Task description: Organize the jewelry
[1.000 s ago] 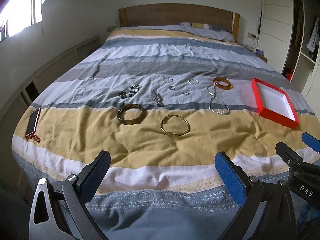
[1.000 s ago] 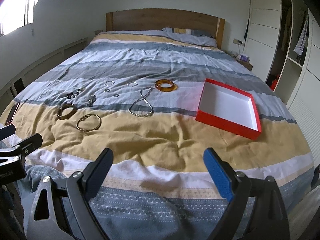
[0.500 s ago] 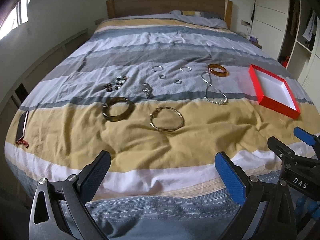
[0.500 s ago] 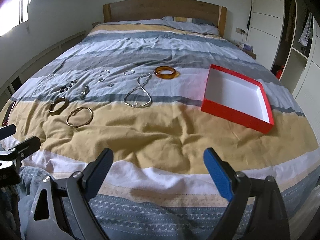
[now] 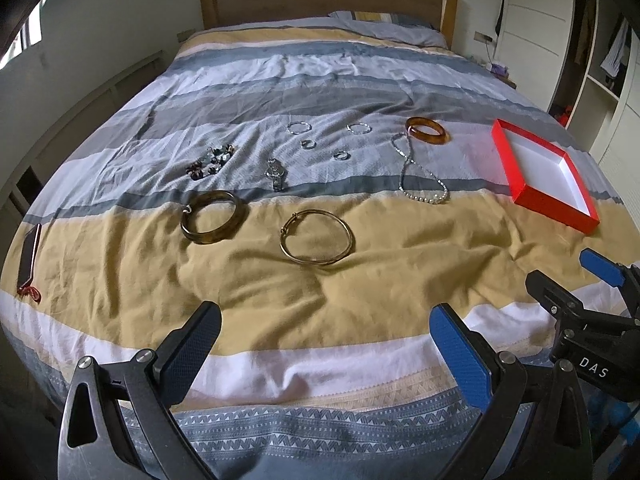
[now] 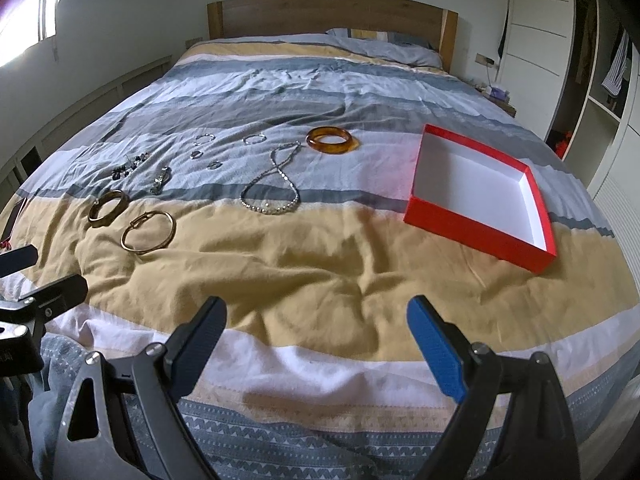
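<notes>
Jewelry lies spread on a striped bedspread. A thin gold bangle (image 5: 317,237) and a dark brown bangle (image 5: 212,216) rest on the yellow stripe. Farther back lie a watch (image 5: 276,174), a bead cluster (image 5: 210,161), several small rings (image 5: 307,143), a pearl necklace (image 5: 420,178) and an amber bangle (image 5: 426,131). An empty red box (image 5: 520,190) with a white inside sits at the right. My left gripper (image 5: 326,340) is open above the bed's foot, short of the gold bangle. My right gripper (image 6: 316,336) is open too, with the red box (image 6: 480,232) ahead to the right.
A phone (image 5: 28,256) with a red strap lies near the bed's left edge. A wooden headboard (image 5: 328,0) and a pillow (image 5: 388,28) are at the far end. White wardrobe doors (image 5: 532,20) and shelves stand to the right. A low wall ledge runs along the left.
Both grippers have moved forward over the foot of the bed, so the jewelry and the red box look closer. Both stay open. Nothing on the bed has shifted.
</notes>
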`<state>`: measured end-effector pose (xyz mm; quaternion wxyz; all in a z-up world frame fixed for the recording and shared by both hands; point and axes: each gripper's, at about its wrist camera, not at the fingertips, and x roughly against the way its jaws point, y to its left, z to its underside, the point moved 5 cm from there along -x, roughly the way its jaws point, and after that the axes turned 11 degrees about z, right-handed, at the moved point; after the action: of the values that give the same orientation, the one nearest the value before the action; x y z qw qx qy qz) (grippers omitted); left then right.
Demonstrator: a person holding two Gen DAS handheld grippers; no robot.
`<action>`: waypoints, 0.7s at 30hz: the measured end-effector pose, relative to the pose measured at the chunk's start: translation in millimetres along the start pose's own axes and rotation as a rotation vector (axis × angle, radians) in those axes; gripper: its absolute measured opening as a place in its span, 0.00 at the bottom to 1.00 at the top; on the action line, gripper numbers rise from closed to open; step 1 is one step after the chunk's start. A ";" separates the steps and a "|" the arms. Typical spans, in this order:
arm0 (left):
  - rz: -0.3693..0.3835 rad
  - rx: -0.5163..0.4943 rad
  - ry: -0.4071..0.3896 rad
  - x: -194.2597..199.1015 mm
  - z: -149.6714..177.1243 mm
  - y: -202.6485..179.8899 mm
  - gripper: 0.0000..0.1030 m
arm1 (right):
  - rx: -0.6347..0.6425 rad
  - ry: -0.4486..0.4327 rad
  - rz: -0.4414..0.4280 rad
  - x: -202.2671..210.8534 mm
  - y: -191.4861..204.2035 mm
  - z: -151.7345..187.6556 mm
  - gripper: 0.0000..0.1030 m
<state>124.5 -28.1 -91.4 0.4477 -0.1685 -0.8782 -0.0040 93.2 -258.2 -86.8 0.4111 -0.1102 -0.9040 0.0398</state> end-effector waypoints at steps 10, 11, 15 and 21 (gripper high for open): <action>-0.004 -0.003 0.002 -5.5 -3.0 -0.1 0.99 | 0.008 0.004 -0.004 -10.6 1.4 -2.5 0.90; -0.006 -0.003 0.001 -6.1 -4.0 -0.1 0.99 | 0.009 0.004 -0.005 -11.7 1.7 -2.8 0.90; -0.009 0.001 -0.002 -9.3 -8.5 1.5 0.99 | 0.010 0.006 -0.007 -15.4 3.0 -2.8 0.90; -0.007 0.002 -0.002 -13.2 -12.2 3.3 0.99 | 0.016 0.007 -0.009 -19.4 3.8 -3.7 0.90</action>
<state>142.3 -30.7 -95.0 0.4468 -0.1650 -0.8793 -0.0045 109.0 -259.1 -99.2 0.4153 -0.1032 -0.9027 0.0448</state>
